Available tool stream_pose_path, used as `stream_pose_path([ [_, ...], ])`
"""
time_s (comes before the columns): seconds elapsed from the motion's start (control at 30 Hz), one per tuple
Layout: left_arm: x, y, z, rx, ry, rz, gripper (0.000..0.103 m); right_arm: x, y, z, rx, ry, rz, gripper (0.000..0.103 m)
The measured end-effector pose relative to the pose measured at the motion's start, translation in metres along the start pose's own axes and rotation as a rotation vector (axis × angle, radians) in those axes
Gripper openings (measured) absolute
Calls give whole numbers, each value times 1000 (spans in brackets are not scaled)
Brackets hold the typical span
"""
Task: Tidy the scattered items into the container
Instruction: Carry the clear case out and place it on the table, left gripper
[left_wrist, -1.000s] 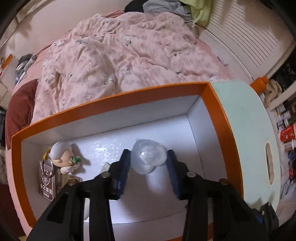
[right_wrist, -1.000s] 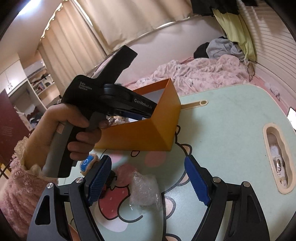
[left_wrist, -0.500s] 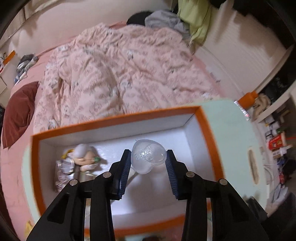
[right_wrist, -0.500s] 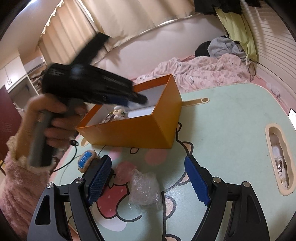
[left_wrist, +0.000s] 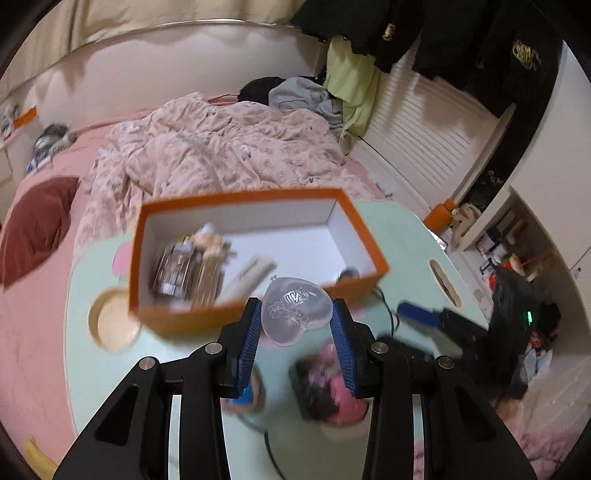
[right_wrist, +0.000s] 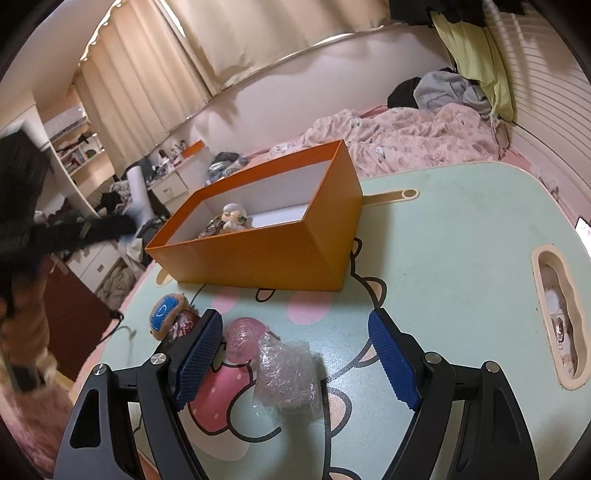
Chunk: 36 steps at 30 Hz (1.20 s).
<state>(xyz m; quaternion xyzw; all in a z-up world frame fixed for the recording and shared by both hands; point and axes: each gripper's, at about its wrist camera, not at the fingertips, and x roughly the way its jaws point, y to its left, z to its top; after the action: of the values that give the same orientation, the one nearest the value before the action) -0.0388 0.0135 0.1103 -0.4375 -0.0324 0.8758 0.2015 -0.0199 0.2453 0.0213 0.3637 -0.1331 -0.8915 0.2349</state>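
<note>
A clear heart-shaped plastic case (left_wrist: 291, 325) sits between the blue pads of my left gripper (left_wrist: 296, 311), which is shut on it, in the air in front of the orange box (left_wrist: 255, 195). The box (right_wrist: 258, 258) stands open on the mint table and holds a small figurine (right_wrist: 234, 216), keys and a pale flat pack. My right gripper (right_wrist: 295, 319) hangs open just above a wad of bubble wrap (right_wrist: 288, 373). A pink wrapped ball (right_wrist: 242, 338) lies by its left finger. A blue-and-tan plush (right_wrist: 166, 317) lies further left. The left gripper (right_wrist: 74, 232) shows as a dark blur.
The table (right_wrist: 461, 229) carries a cartoon print and has a cut-out slot (right_wrist: 557, 321) at the right holding small things. A black cable (right_wrist: 122, 328) trails off its left edge. A bed with a pink quilt (left_wrist: 221, 155) lies beyond the box.
My left gripper has drawn back and up from inside the box, still holding the clear heart. The box now looks smaller and farther away. The right gripper has stayed over the bubble wrap.
</note>
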Motion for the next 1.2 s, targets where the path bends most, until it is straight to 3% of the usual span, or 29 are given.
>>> stream_pose_path([
  [0.17,-5,23,-49,-58,12,4,39,1,0,0,0,3,-6,81],
  [0.3,3,30,-74,-86,28,-67,39,3,0,1,4,7,-13,81],
  [0.47,13,27,-92,-74,26,-34,40,3,0,0,8,11,-18,81],
  [0.63,20,20,-99,-33,25,-63,40,3,-1,0,11,11,-21,81],
  [0.77,7,18,-103,2,-72,-97,61,-2,-1,1,19,-12,-12,81],
  [0.8,3,20,-102,-14,-112,-76,63,-4,-2,2,23,-23,-4,81],
  [0.9,-8,32,-98,-110,-284,75,66,-7,-1,6,32,-41,30,81],
  [0.93,-8,36,-97,-127,-315,85,66,-8,-1,9,39,-37,40,81],
  [1.1,6,60,-97,-207,-316,38,66,-17,16,43,35,-15,95,81],
  [1.2,13,66,-101,-222,-294,25,66,-19,47,78,-61,19,48,82],
])
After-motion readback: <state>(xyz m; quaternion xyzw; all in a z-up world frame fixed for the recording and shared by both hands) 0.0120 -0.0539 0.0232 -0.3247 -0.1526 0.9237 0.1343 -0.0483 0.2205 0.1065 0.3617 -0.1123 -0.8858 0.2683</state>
